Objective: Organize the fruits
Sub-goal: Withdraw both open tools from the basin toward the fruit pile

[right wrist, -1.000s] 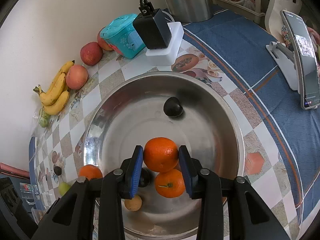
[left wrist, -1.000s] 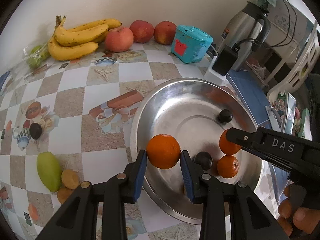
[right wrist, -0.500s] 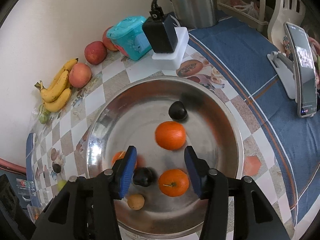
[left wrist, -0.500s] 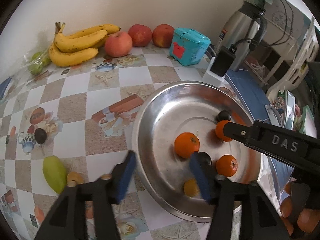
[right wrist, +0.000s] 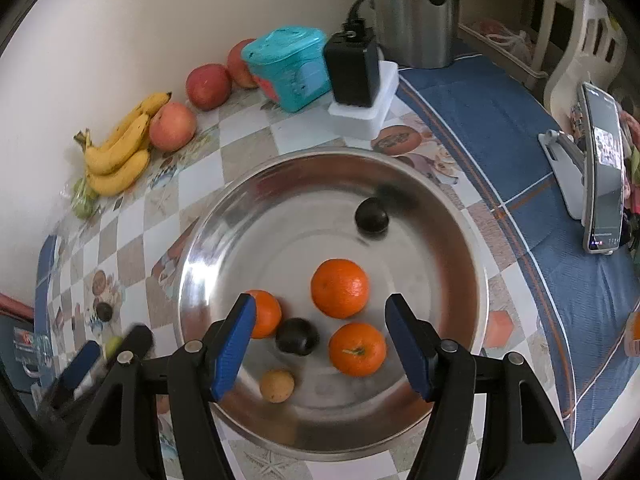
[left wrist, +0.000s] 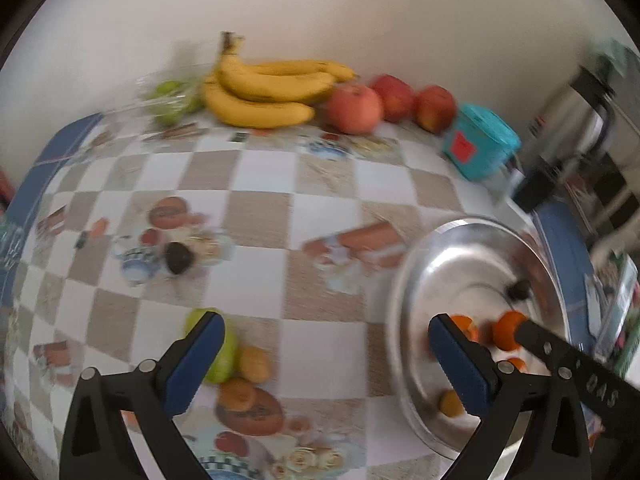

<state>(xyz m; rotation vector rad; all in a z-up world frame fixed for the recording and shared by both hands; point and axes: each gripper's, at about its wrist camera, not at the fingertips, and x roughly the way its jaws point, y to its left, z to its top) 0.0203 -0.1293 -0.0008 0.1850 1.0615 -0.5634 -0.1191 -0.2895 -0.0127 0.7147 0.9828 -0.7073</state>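
Covering the surface [left wrist: 328,184] is a glossy checkered cloth printed with fruit. Right of it the round polished steel bowl [right wrist: 208,248] holds three pebbly oranges [right wrist: 339,288]. Smooth curved bananas [left wrist: 264,92] lie by the wall. Both blue-padded tongs, left [left wrist: 326,354] and right [right wrist: 320,344], have just been opening and hang released, nothing between them; "DAS" marks one black arm.

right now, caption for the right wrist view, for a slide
Open right tool above a steel bowl holding three oranges.
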